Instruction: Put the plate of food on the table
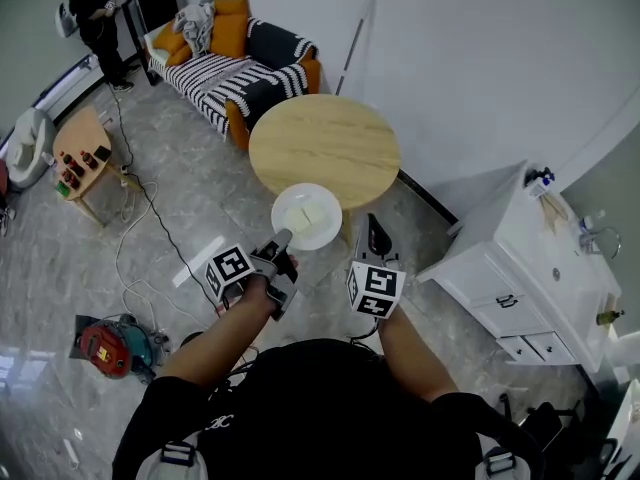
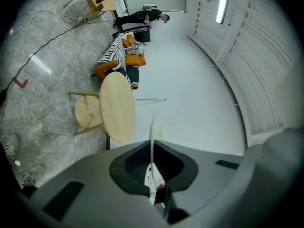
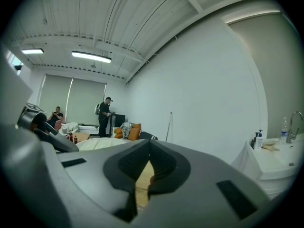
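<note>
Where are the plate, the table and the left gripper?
plate [image 1: 333, 218], head view, right rim.
table [image 1: 325, 140], head view, bare top.
left gripper [image 1: 283, 237], head view, jaw tips on plate rim.

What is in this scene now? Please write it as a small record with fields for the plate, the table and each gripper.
plate: white plate with pale food, held in the air near the table's front edge
table: round wooden table, beyond the plate
left gripper: left gripper shut on the plate's rim
right gripper: right gripper, jaws together, holding nothing
task state: plate not yet set on the table
</note>
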`<action>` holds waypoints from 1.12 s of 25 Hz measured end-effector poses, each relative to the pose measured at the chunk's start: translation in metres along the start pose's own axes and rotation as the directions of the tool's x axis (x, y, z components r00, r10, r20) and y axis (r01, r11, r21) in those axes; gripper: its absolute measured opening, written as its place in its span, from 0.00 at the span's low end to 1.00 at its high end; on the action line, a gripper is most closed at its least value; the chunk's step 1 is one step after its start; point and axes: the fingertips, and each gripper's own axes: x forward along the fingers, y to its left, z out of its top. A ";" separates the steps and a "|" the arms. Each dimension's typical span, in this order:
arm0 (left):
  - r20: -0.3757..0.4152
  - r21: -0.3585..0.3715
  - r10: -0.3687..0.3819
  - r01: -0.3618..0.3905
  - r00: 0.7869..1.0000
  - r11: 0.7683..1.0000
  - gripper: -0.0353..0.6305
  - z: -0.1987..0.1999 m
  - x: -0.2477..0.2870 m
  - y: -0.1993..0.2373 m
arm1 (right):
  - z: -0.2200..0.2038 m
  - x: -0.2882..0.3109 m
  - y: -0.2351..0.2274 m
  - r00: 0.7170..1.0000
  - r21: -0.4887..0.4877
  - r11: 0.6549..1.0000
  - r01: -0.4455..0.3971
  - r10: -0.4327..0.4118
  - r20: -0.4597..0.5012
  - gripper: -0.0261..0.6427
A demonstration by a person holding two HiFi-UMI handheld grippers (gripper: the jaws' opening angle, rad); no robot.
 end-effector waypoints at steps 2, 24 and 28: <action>-0.008 -0.002 0.011 -0.011 1.000 1.000 0.08 0.007 -0.004 0.005 | -0.002 0.003 0.008 1.000 0.003 1.000 0.007 -0.007 -0.007 0.05; -0.091 -0.006 0.011 -0.011 0.996 1.000 0.08 0.052 -0.014 0.025 | -0.014 0.013 0.047 0.995 0.022 0.996 0.091 -0.090 -0.030 0.05; -0.091 0.007 0.021 -0.021 0.996 1.000 0.08 0.059 -0.003 0.027 | -0.015 0.028 0.045 0.996 0.026 0.996 0.083 -0.083 -0.020 0.05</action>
